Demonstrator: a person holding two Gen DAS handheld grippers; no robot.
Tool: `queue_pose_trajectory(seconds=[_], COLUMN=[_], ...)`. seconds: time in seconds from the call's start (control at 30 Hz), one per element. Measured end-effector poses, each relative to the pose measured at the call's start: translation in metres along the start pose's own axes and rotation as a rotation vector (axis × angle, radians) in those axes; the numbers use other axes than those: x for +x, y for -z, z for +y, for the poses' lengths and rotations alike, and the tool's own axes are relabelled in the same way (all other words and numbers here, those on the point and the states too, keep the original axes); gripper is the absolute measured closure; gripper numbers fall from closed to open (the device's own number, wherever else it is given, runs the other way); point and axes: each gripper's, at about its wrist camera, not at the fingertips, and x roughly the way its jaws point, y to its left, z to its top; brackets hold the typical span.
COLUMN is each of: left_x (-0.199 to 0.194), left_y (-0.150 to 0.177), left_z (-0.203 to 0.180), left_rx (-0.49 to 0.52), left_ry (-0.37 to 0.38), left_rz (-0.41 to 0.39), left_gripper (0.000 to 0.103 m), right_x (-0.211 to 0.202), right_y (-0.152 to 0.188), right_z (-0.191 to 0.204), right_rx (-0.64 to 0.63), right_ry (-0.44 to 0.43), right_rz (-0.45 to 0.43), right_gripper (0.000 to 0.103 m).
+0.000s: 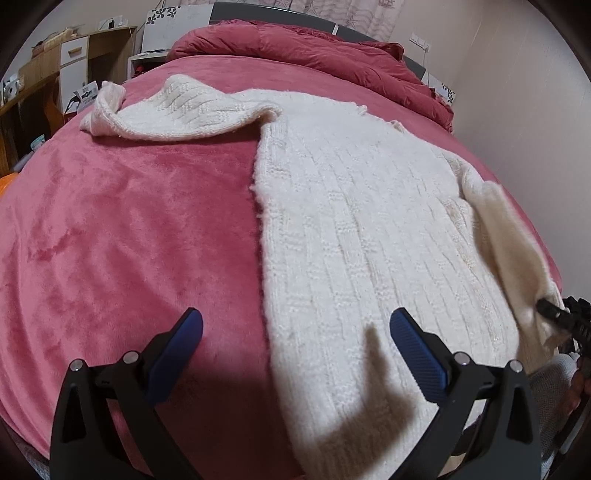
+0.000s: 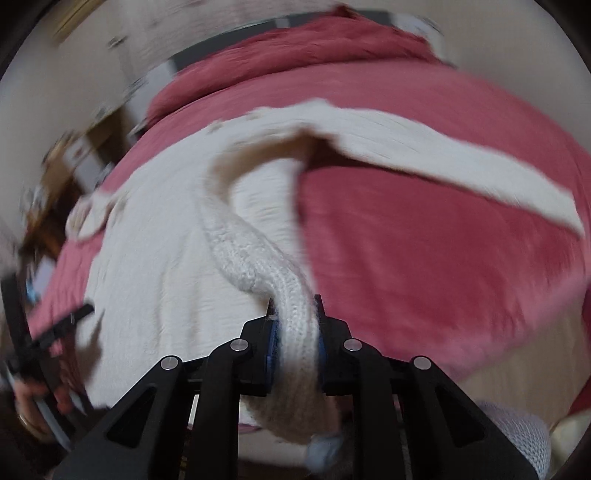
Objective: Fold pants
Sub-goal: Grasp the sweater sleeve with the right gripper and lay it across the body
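Observation:
White knit pants [image 1: 369, 221] lie spread across a pink plush bed cover [image 1: 129, 221]. One leg stretches off to the far left. My left gripper [image 1: 295, 325] hovers open just above the near edge of the fabric, with nothing between its blue pads. In the right wrist view, my right gripper [image 2: 294, 310] is shut on a bunched strip of the pants [image 2: 258, 258] and lifts it off the bed cover [image 2: 406, 240]. That view is motion-blurred. Part of the right gripper [image 1: 554, 314] shows at the right edge of the left wrist view, under a raised fold.
A rumpled red duvet [image 1: 295, 48] lies along the head of the bed, in front of a grey headboard [image 1: 354, 31]. Wooden desk shelves [image 1: 48, 85] stand off the bed's left side. A pale wall [image 1: 517, 92] runs close along the right side.

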Motion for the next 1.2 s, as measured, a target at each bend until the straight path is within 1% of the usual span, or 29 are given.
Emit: queue_pose_trajectory(seconds=[0.03, 0.1, 0.17, 0.2, 0.23, 0.27, 0.3, 0.33, 0.37, 0.4, 0.43, 0.47, 0.53, 0.57, 0.6, 0.63, 0.73, 0.77, 0.8, 0.83, 0.87, 0.9, 0.93, 0.97, 1.0, 1.03, 1.07, 1.13, 1.2], left_x=[0.000, -0.001, 0.001, 0.001, 0.002, 0.002, 0.002, 0.001, 0.001, 0.000, -0.001, -0.001, -0.002, -0.002, -0.003, -0.004, -0.004, -0.005, -0.005, -0.005, -0.005, -0.005, -0.006, -0.007, -0.008, -0.010, -0.010, -0.007, -0.004], left_y=[0.001, 0.003, 0.005, 0.006, 0.008, 0.009, 0.010, 0.011, 0.012, 0.013, 0.014, 0.015, 0.015, 0.015, 0.014, 0.014, 0.012, 0.012, 0.011, 0.011, 0.010, 0.010, 0.009, 0.008, 0.008, 0.007, 0.006, 0.004, 0.003], left_z=[0.000, 0.000, 0.001, 0.000, -0.002, -0.006, -0.007, -0.008, -0.008, -0.009, -0.010, -0.011, -0.011, -0.011, -0.010, -0.009, -0.002, 0.000, 0.002, 0.005, 0.007, 0.008, 0.011, 0.014, 0.015, 0.016, 0.016, 0.015, 0.017], left_rx=[-0.001, -0.011, -0.020, -0.014, 0.004, 0.028, 0.038, 0.041, 0.041, 0.046, 0.051, 0.060, 0.066, 0.064, 0.064, 0.064, 0.036, 0.024, 0.014, -0.002, -0.019, -0.033, -0.058, -0.078, -0.097, -0.109, -0.107, -0.096, -0.098], left_ry=[-0.004, -0.018, -0.022, -0.027, -0.033, -0.038, -0.043, -0.036, -0.026, -0.022, -0.026, -0.036, -0.045, -0.048, -0.060, -0.072, -0.052, -0.043, -0.038, -0.026, -0.011, 0.000, 0.031, 0.065, 0.091, 0.097, 0.096, 0.088, 0.085], left_rz=[-0.001, -0.006, 0.000, 0.003, 0.003, 0.006, 0.004, 0.002, 0.001, -0.001, -0.003, -0.005, -0.007, -0.011, -0.015, -0.021, -0.027, -0.031, -0.034, -0.037, -0.042, -0.048, -0.059, -0.068, -0.080, -0.099, -0.110, -0.104, -0.097], left_gripper=[0.002, 0.002, 0.002, 0.002, 0.003, 0.003, 0.003, 0.003, 0.003, 0.007, 0.013, 0.016, 0.025, 0.030, 0.043, 0.052, 0.061, 0.062, 0.064, 0.064, 0.064, 0.061, 0.050, 0.043, 0.029, 0.024, 0.023, 0.022, 0.019], right_x=[-0.001, 0.005, 0.012, 0.016, 0.015, 0.009, 0.004, -0.008, -0.014, -0.016, -0.015, -0.012, 0.007, 0.018, 0.028, 0.043, 0.072, 0.080, 0.088, 0.094, 0.096, 0.100, 0.103, 0.103, 0.103, 0.100, 0.095, 0.075, 0.061], right_y=[-0.002, -0.003, 0.000, 0.002, 0.003, 0.003, 0.003, -0.003, -0.005, -0.014, -0.024, -0.033, -0.054, -0.062, -0.068, -0.075, -0.091, -0.092, -0.094, -0.097, -0.102, -0.106, -0.109, -0.115, -0.120, -0.129, -0.142, -0.164, -0.187], right_z=[-0.018, -0.038, -0.059, -0.066, -0.075, -0.081, -0.084, -0.085, -0.081, -0.080, -0.083, -0.088, -0.106, -0.113, -0.115, -0.121, -0.130, -0.135, -0.137, -0.144, -0.148, -0.150, -0.154, -0.157, -0.158, -0.159, -0.160, -0.158, -0.156], right_rx=[0.070, 0.131, 0.226, 0.270, 0.327, 0.368, 0.383, 0.377, 0.363, 0.342, 0.347, 0.379, 0.485, 0.530, 0.551, 0.591, 0.686, 0.741, 0.783, 0.817, 0.818, 0.810, 0.801, 0.790, 0.779, 0.759, 0.724, 0.611, 0.529], right_ry=[0.023, 0.061, 0.036, 0.025, 0.039, 0.058, 0.059, 0.051, 0.040, 0.004, -0.061, -0.105, -0.190, -0.204, -0.214, -0.230, -0.205, -0.207, -0.207, -0.205, -0.194, -0.172, -0.165, -0.159, -0.154, -0.151, -0.136, -0.034, 0.017], right_rz=[0.003, 0.021, 0.060, 0.077, 0.078, 0.046, 0.001, -0.079, -0.110, -0.142, -0.162, -0.166, -0.135, -0.119, -0.108, -0.087, -0.075, -0.082, -0.084, -0.099, -0.117, -0.140, -0.151, -0.163, -0.180, -0.207, -0.246, -0.341, -0.433], right_gripper=[0.087, 0.087, 0.087, 0.085, 0.070, 0.055, 0.050, 0.038, 0.028, 0.028, 0.028, 0.028, 0.028, 0.028, 0.028, 0.030, 0.034, 0.042, 0.044, 0.052, 0.065, 0.070, 0.079, 0.088, 0.089, 0.091, 0.092, 0.092, 0.092])
